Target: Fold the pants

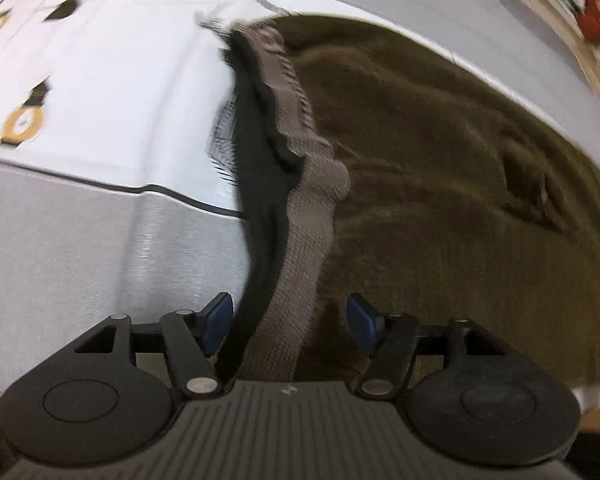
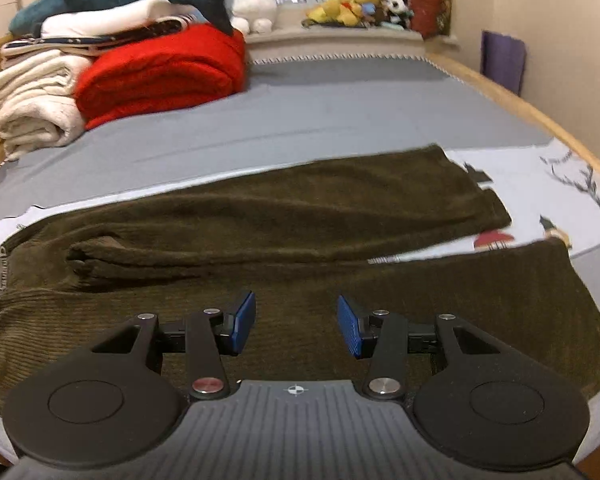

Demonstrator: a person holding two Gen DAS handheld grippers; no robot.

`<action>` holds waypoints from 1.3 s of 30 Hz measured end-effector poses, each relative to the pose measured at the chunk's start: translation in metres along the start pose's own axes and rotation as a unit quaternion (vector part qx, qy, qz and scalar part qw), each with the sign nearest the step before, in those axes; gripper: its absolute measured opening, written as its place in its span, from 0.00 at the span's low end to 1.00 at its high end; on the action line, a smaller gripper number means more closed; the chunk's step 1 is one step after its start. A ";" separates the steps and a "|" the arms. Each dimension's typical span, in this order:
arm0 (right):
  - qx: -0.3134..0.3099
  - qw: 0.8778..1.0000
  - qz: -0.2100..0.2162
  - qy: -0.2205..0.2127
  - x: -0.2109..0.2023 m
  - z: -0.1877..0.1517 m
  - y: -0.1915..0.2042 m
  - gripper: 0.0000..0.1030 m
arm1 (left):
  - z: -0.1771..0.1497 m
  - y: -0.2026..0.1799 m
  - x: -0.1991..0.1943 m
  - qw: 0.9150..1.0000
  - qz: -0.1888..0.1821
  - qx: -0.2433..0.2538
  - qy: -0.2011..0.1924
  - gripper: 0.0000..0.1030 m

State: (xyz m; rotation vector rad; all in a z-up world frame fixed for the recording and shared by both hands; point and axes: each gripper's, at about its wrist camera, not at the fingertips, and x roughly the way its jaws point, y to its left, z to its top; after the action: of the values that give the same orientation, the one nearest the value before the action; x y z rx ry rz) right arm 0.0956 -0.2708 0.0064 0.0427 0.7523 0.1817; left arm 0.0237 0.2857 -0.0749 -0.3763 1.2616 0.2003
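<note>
Bed [image 2: 340, 104] beyond pants [image 2: 260, 208] free; blanket stack [image 2: 112, 68] blocks far-left corner.

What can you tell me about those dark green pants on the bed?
The pants look like dark olive ribbed fabric, maybe corduroy, with a grey-brown waistband. They lie spread on a printed sheet on the bed, legs stretched out and apart at the cuffs, with a rumpled fold near the crotch. The waistband gapes open, dark inside. Both grippers hang above them, jaws open; nothing grips them.

Home bedroom: wood-framed bed [image 2: 512, 92] w/ grey sheet, folded blankets [image 2: 160, 68], plush toys [image 2: 348, 4] by window.
</note>
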 end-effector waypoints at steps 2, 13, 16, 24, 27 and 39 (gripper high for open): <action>0.004 1.000 -0.006 0.001 0.001 -0.002 -0.003 0.46 | -0.005 -0.011 0.005 0.999 0.016 0.035 0.003 0.67; 0.009 1.000 -0.016 0.008 0.005 -0.008 -0.003 0.46 | -0.013 -0.016 0.011 0.989 0.047 0.138 0.008 0.16; 0.006 1.000 -0.017 0.009 0.006 -0.008 -0.001 0.46 | -0.017 -0.016 0.009 0.984 0.084 0.159 0.013 0.15; -0.002 1.000 -0.008 0.015 0.012 -0.005 0.008 0.46 | -0.016 -0.030 -0.011 0.978 0.109 0.176 -0.033 0.40; -0.011 1.000 -0.004 0.013 0.013 -0.004 0.013 0.46 | -0.015 -0.040 -0.030 0.977 0.079 0.180 -0.081 0.56; -0.030 0.999 0.000 0.019 0.021 -0.002 0.023 0.47 | -0.031 -0.073 0.005 0.961 0.074 0.267 0.007 0.40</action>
State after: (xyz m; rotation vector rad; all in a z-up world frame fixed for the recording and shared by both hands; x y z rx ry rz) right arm 0.1053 -0.2444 -0.0069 -0.0167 0.7837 0.2055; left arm 0.0228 0.2066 -0.0756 0.1830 1.3022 -0.0213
